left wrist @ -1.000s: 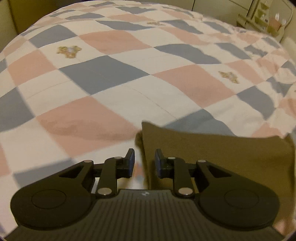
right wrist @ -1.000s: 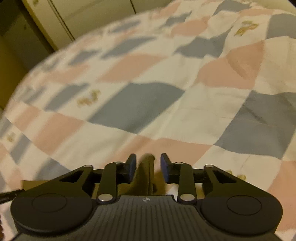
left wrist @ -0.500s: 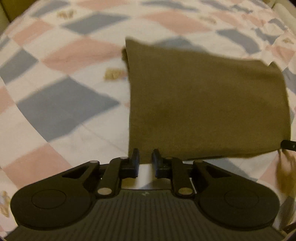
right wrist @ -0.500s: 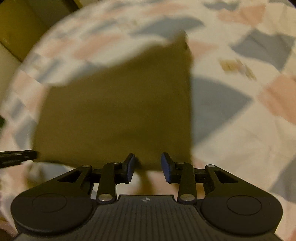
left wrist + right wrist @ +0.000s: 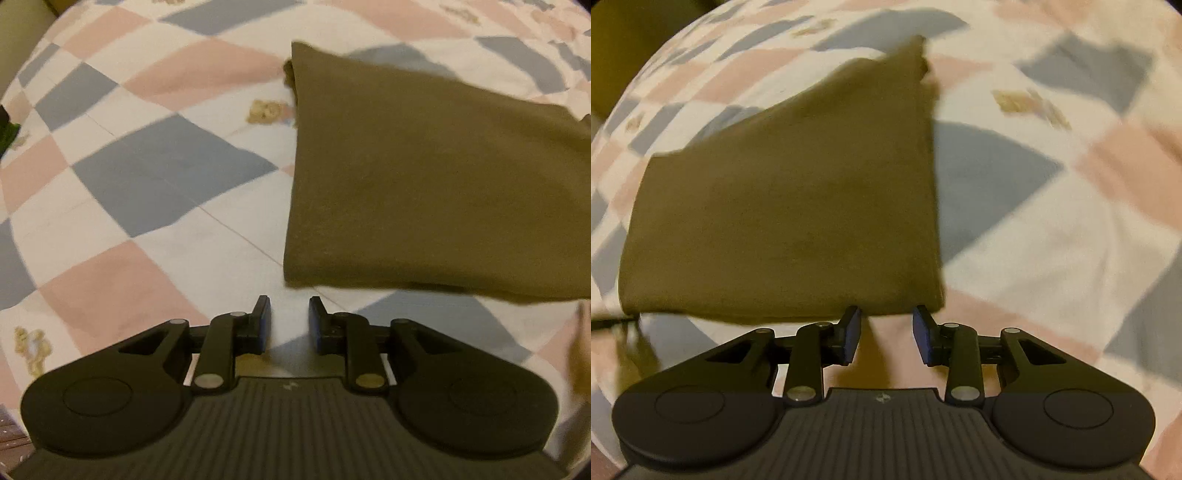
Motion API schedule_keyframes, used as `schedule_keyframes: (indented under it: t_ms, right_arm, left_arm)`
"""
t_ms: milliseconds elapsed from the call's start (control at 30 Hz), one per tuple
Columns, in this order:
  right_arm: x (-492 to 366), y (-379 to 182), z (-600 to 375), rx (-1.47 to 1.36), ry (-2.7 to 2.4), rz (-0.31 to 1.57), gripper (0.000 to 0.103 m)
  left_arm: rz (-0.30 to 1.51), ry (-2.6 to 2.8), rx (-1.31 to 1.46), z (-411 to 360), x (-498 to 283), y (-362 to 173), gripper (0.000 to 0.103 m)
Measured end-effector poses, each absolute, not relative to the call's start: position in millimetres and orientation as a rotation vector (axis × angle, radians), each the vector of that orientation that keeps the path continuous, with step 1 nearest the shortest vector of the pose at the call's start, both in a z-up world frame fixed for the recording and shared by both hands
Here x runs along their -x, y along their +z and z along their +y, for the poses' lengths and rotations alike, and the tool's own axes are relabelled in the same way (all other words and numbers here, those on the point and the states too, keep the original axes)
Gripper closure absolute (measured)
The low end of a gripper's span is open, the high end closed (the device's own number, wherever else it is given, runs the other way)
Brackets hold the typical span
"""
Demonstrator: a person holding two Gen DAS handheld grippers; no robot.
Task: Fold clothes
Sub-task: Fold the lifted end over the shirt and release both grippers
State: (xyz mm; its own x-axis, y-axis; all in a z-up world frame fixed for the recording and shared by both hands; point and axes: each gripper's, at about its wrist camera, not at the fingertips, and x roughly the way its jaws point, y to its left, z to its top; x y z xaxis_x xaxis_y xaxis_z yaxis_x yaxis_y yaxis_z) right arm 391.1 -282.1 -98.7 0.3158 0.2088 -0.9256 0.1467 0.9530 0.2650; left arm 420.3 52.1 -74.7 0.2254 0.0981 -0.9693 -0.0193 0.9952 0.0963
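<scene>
The left claw (image 5: 289, 317) is spread, with nothing between its fingers; checked bedding shows through the gap. Just ahead of it and off to its right lies the folded cloth (image 5: 424, 184), an olive-brown rectangle flat on the bed (image 5: 147, 177). The cloth's near edge is just beyond the fingertips and does not touch them. Its left edge runs away from the claw, with bunched layers showing at the far corner.

The right claw (image 5: 886, 328) is also spread and holds nothing. The cloth (image 5: 786, 206) lies just ahead and mostly to its left, its near edge right at the fingertips. Whether they touch it cannot be told. The bed (image 5: 1052, 240) has a pink, grey and white checked cover.
</scene>
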Motion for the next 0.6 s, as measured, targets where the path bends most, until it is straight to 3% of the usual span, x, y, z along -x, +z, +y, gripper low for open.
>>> schedule_keyframes:
  t_ms: [333,600]
  right_arm:
    - [-369.9,-34.1,-301.0,-0.557,0.123,1.146,0.052]
    - [-361.8,-13.7,-304.3,-0.587,0.187,1.126,0.045]
  left_arm:
    - [1.287,0.062,-0.014,14.5,-393.0,-0.2,0.067]
    - [1.221,0.057,-0.029,-20.5,-383.8,39.0,0.063]
